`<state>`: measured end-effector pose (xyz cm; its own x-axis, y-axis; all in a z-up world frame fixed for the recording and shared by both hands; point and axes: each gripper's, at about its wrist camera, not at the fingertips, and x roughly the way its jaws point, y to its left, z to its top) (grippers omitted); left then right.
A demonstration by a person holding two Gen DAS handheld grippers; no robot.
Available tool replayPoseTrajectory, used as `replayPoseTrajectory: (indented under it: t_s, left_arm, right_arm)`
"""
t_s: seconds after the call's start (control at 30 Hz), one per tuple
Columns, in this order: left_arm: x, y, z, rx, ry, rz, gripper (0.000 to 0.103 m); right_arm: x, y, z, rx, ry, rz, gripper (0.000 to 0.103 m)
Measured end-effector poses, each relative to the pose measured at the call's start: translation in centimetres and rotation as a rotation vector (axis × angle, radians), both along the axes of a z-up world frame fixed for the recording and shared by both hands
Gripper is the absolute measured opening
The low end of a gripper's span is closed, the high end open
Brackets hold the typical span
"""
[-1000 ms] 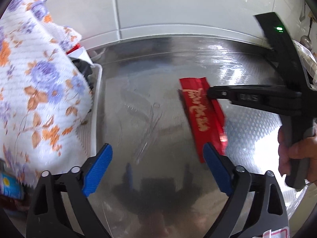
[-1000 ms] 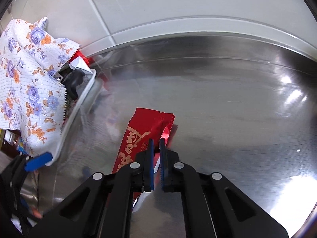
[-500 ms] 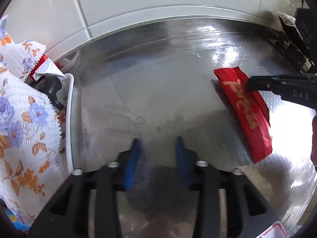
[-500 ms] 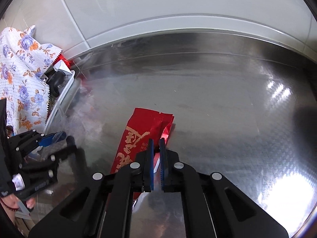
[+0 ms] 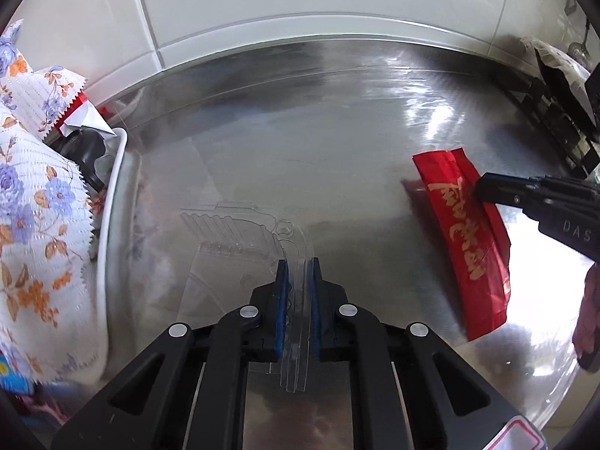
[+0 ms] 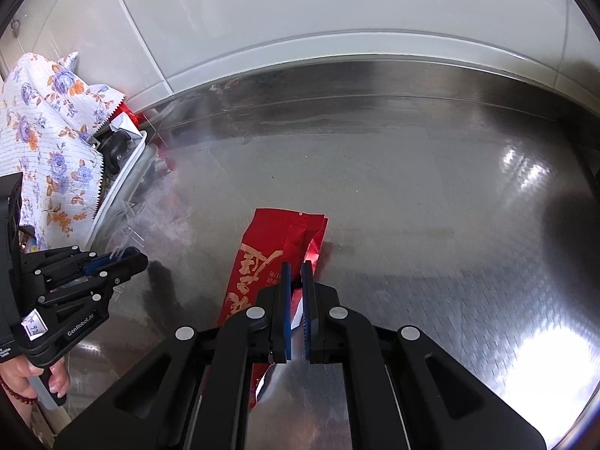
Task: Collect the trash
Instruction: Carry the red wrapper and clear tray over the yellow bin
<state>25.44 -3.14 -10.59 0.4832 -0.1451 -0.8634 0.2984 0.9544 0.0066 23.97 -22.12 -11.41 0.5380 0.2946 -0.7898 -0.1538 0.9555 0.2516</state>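
Blue pads of the left gripper (image 5: 298,300) stand nearly closed, pinching a clear plastic blister shell (image 5: 240,240) that lies flat on the steel counter (image 5: 337,150). The right gripper (image 6: 296,307) is likewise clamped narrow on a red foil wrapper (image 6: 270,258), whose far end rests on the metal. Beyond, at the left, a white bin (image 5: 112,202) draped with a floral cloth (image 5: 33,202) already holds some scraps. By my judgement 2 pieces are gripped but neither is binned yet; carrying both over to the bin remains.
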Motion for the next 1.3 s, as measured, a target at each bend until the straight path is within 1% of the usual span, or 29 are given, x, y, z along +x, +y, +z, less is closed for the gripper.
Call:
replayPoseTrajectory:
  t_s: [0.27, 0.5, 0.63, 0.77, 0.93, 1.1, 1.3]
  left_arm:
    - [-2.0, -1.3, 0.8, -0.027, -0.001, 0.028, 0.011]
    - [-4.3, -2.3, 1.5, -0.037, 0.001, 0.042, 0.01]
    - [-6.0, -2.5, 2.2, -0.053, -0.005, 0.032, 0.01]
    - [-7.7, -2.9, 2.7, -0.045, -0.01, 0.014, 0.01]
    - [-9.7, -3.4, 3.5, -0.047, -0.02, 0.019, 0.01]
    - [-11.8, -4.0, 4.6, -0.04, -0.044, 0.034, 0.01]
    - [-16.0, -4.9, 5.7, -0.03, -0.062, 0.094, 0.01]
  right_arm:
    - [-1.9, -1.0, 0.2, -0.001, 0.005, -0.013, 0.003]
    - [-4.6, -1.5, 0.8, 0.012, -0.002, -0.04, 0.001]
    - [-6.8, -2.0, 1.4, 0.005, -0.015, -0.056, 0.001]
    - [-8.6, -2.8, 2.5, 0.001, -0.034, -0.07, 0.001]
    - [-10.1, -3.9, 3.7, 0.007, -0.053, -0.078, 0.001]
    - [-11.6, -4.1, 4.6, 0.011, -0.075, -0.049, 0.001]
    - [-14.8, -4.6, 6.0, 0.031, -0.104, 0.005, 0.001]
